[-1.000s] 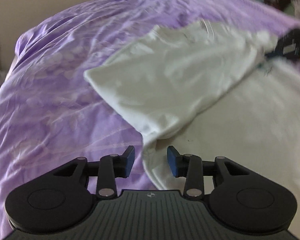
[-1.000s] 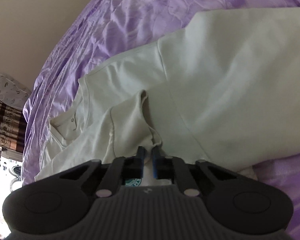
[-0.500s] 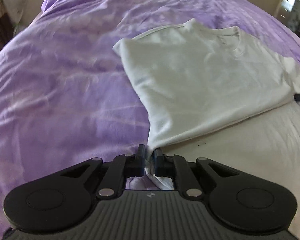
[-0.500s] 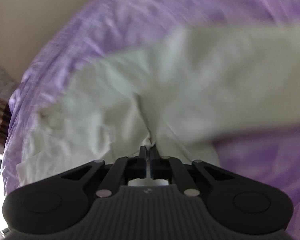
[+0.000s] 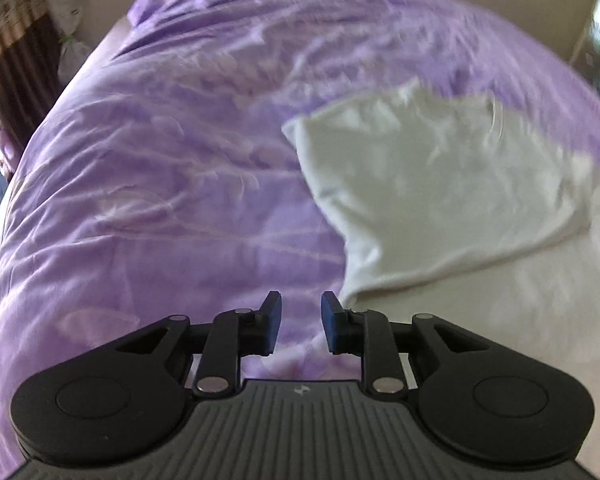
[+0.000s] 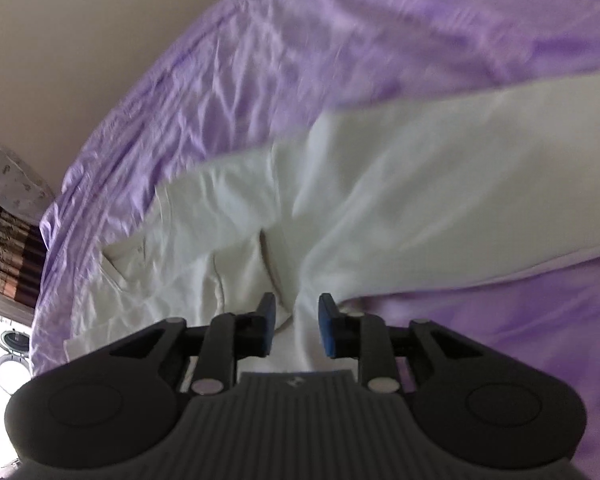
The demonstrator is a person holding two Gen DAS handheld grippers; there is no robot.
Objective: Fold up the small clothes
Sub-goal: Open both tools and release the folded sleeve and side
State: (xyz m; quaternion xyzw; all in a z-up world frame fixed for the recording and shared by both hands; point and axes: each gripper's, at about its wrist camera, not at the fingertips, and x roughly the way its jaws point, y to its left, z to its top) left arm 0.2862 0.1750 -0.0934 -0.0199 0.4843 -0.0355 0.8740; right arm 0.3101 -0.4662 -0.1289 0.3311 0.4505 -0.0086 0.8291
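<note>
A small white shirt [image 5: 440,196] lies on the purple bedsheet [image 5: 160,200], one part folded over the rest. My left gripper [image 5: 300,324] is open and empty, over the sheet just left of the shirt's edge. In the right wrist view the shirt [image 6: 380,200] lies crumpled, with a raised fold running toward the camera. My right gripper [image 6: 296,328] is open, with that fold lying loose between its jaws.
The bed's far edge meets a beige wall [image 6: 60,40]. A brown curtain [image 5: 8,40] hangs at the left. A washing machine [image 6: 8,356] shows beyond the bed's edge in the right wrist view.
Both grippers were shut on the shirt half a second ago and have opened and let go. The left gripper has shifted left, off the shirt's edge.
</note>
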